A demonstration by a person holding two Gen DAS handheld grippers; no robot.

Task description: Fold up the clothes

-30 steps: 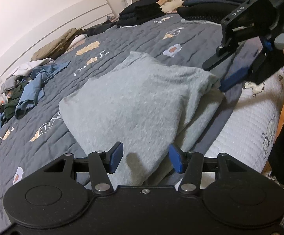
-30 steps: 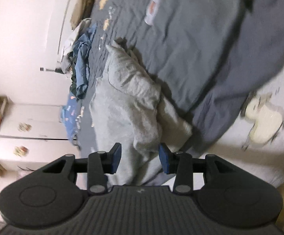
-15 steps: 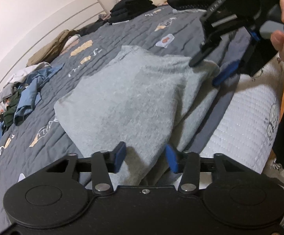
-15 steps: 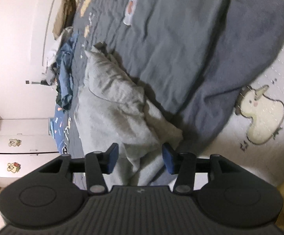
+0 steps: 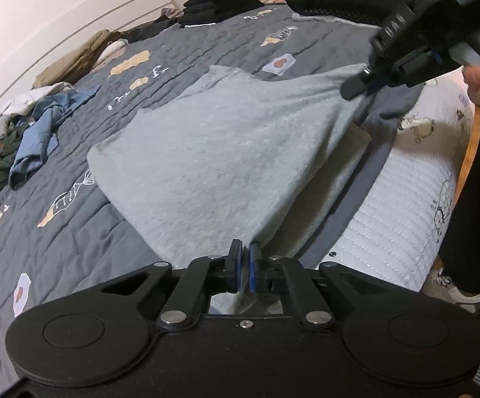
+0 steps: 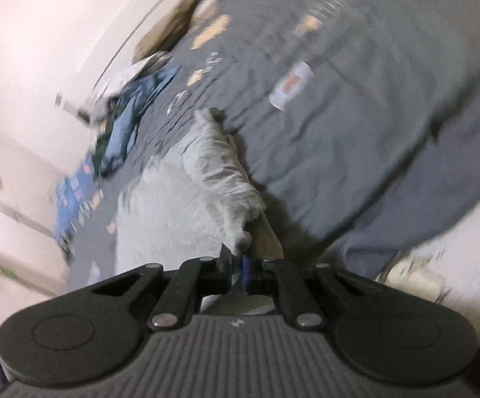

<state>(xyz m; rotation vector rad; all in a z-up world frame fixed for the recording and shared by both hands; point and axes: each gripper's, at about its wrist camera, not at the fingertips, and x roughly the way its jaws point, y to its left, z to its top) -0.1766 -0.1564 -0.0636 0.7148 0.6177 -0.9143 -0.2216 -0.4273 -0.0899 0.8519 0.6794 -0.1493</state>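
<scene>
A light grey garment (image 5: 226, 152) lies folded over on the dark grey quilt (image 5: 84, 252), near the bed's front edge. My left gripper (image 5: 244, 254) is shut on its near corner, the cloth pinched between the blue pads. My right gripper (image 5: 369, 81) is shut on the far right corner and holds that edge lifted off the quilt. In the blurred right wrist view the grey garment (image 6: 187, 199) runs away from the right gripper (image 6: 237, 262), whose pads clamp a bunched fold.
A heap of blue and green clothes (image 5: 24, 139) sits at the left by the headboard. Stacks of dark folded clothes (image 5: 220, 3) stand at the far end. A white mattress edge (image 5: 415, 192) and a person's dark trouser leg and shoe (image 5: 452, 285) are at the right.
Both grippers were open around the garment's edge; now both have shut on the cloth. The right corner is raised, and the right wrist view has swung and blurred.
</scene>
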